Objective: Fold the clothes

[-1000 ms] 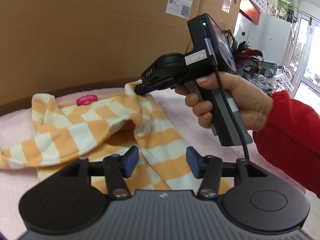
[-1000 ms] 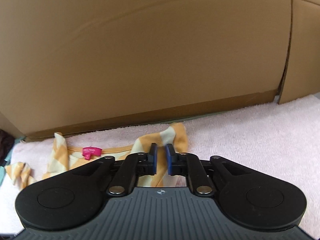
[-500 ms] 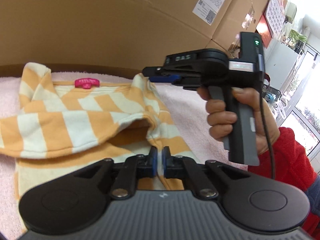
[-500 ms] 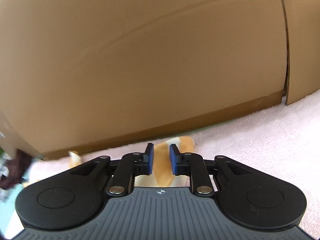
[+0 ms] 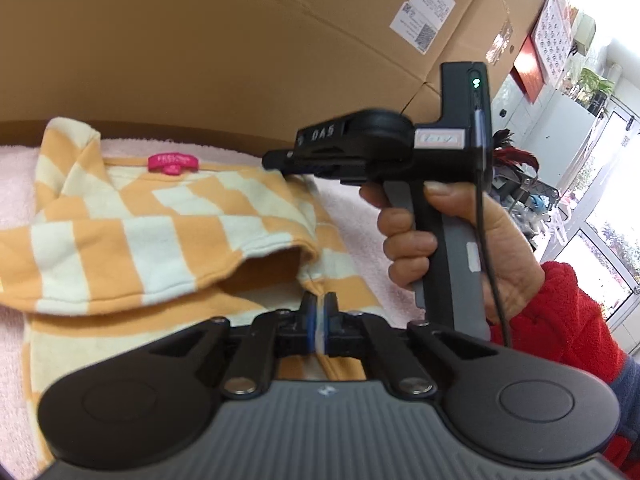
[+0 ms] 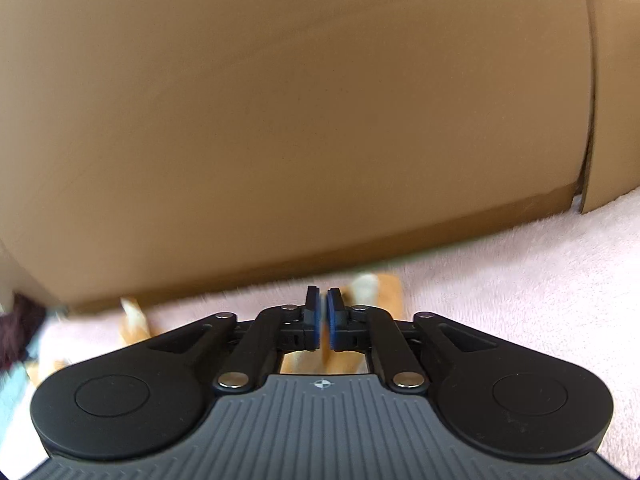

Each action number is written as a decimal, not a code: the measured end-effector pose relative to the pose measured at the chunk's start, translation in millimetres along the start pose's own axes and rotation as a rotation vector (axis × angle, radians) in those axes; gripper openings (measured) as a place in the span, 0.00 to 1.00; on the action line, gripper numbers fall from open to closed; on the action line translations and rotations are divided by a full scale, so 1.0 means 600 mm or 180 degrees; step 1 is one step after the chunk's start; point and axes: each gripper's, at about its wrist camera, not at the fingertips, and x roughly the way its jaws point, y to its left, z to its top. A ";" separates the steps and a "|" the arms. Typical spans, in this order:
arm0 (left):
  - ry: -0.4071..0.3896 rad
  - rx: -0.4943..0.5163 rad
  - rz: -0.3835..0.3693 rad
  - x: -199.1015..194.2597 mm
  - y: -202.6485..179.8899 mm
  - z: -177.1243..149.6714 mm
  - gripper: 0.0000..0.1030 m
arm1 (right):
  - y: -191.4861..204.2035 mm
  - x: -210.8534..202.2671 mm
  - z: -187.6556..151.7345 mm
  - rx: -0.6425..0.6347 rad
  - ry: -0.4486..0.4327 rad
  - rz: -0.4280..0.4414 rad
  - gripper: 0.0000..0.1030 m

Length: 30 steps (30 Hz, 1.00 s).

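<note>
Left gripper (image 5: 319,312) pinches the striped shirt's (image 5: 132,236) near right edge; the shirt spreads toward ten o'clock. Right gripper (image 5: 280,157), nearly closed, grips its far corner at twelve.

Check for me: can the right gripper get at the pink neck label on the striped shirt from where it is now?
Probably yes. The right gripper sits at the shirt's collar edge, and the pink label lies exposed beside it with nothing between. Its jaws are shut, though, so they would need opening first.
</note>
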 end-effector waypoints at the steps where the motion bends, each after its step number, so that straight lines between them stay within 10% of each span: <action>1: 0.0018 -0.0030 0.0003 0.000 0.002 0.000 0.00 | 0.001 -0.001 -0.001 -0.0061 -0.0026 0.0016 0.06; 10: 0.0004 0.0003 0.0064 -0.008 -0.006 -0.001 0.16 | 0.079 -0.056 0.012 -0.0899 -0.0021 0.0397 0.24; 15: -0.0005 0.0008 0.0074 -0.009 -0.011 0.001 0.14 | 0.138 0.015 -0.028 -0.1664 0.0331 0.0087 0.33; 19: -0.0006 0.0113 0.0103 -0.013 -0.019 -0.001 0.09 | 0.134 0.018 -0.025 -0.1490 0.0164 0.0096 0.03; 26: 0.0036 0.0162 0.0121 -0.015 -0.025 -0.001 0.10 | 0.128 -0.008 -0.017 -0.1194 0.0140 0.0142 0.05; 30: 0.0027 0.0254 0.0091 -0.013 -0.032 0.000 0.34 | 0.096 -0.039 -0.002 -0.0795 0.0078 0.0113 0.24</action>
